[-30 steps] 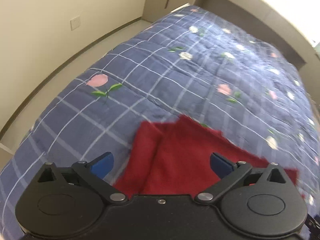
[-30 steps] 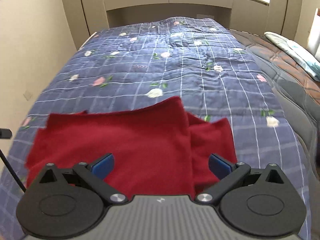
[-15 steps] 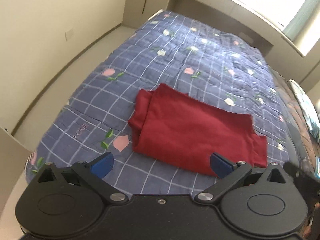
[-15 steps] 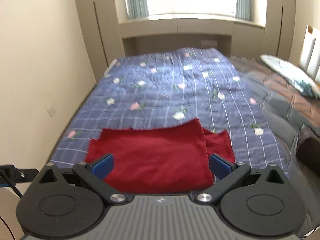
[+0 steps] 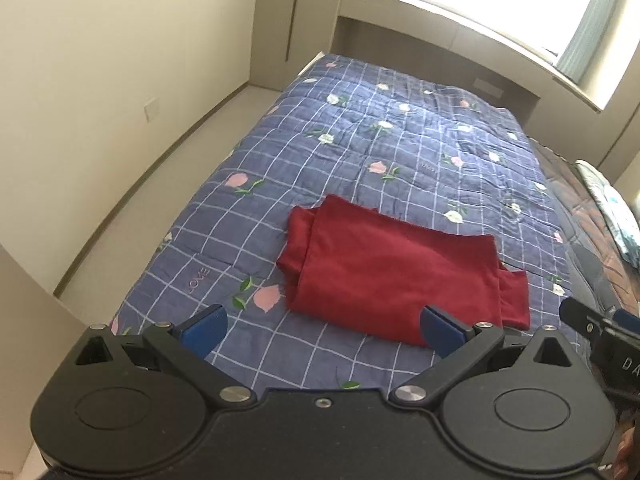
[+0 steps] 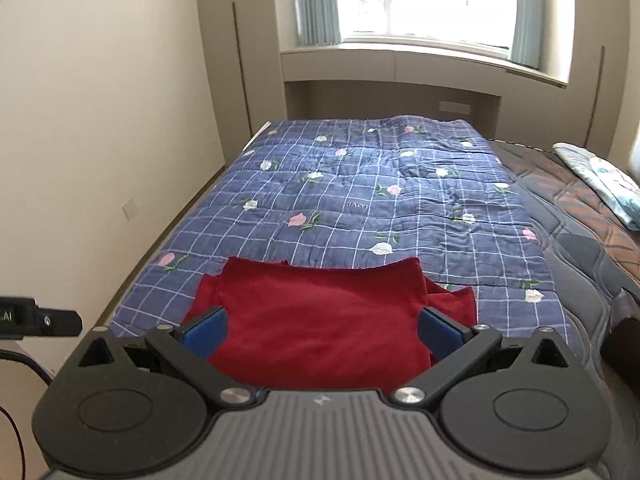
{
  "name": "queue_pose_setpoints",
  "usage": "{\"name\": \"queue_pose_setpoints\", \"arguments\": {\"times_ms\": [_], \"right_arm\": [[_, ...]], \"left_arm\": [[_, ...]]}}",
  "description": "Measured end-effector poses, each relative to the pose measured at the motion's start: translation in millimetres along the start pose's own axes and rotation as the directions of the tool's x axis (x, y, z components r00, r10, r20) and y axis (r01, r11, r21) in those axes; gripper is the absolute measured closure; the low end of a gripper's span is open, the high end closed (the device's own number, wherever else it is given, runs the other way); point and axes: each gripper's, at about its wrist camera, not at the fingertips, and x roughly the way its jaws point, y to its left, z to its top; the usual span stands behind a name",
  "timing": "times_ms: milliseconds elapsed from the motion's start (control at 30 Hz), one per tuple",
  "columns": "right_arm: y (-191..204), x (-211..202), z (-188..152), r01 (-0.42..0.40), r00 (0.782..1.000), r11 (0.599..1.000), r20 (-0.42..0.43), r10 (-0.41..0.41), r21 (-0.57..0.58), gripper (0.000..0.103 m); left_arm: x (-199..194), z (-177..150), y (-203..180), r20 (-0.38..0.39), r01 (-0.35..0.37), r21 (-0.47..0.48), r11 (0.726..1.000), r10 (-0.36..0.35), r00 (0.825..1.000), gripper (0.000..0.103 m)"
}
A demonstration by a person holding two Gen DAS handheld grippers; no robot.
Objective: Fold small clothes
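Note:
A dark red garment (image 5: 394, 268) lies folded into a flat rectangle on the near end of the bed, with sleeve parts sticking out at its left and right ends; it also shows in the right wrist view (image 6: 320, 320). My left gripper (image 5: 322, 332) is open and empty, held well above and in front of the garment. My right gripper (image 6: 322, 332) is open and empty too, raised above the garment's near edge. Neither gripper touches the cloth. The right gripper's body (image 5: 600, 336) shows at the right edge of the left wrist view.
The bed carries a blue checked quilt with flowers (image 6: 380, 200). A beige wall (image 6: 100, 140) and a strip of floor (image 5: 168, 152) run along the left. A brown quilted mattress (image 6: 580, 216) with a folded light cloth (image 6: 600, 176) lies on the right. A window (image 6: 424, 0) stands behind the bed.
Both grippers have pulled up and back from the garment, so the whole bed and room come into view. The red garment stays folded where it lay.

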Motion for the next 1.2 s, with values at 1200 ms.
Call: {"name": "queue_pose_setpoints", "arguments": {"times_ms": [1200], "right_arm": [[-17,308,-93,-0.037,0.999,0.956,-0.043,0.025,-0.291,0.000]], "left_arm": [[311,-31,34,0.016,-0.087,-0.371,0.924,0.100,0.995,0.001]]}}
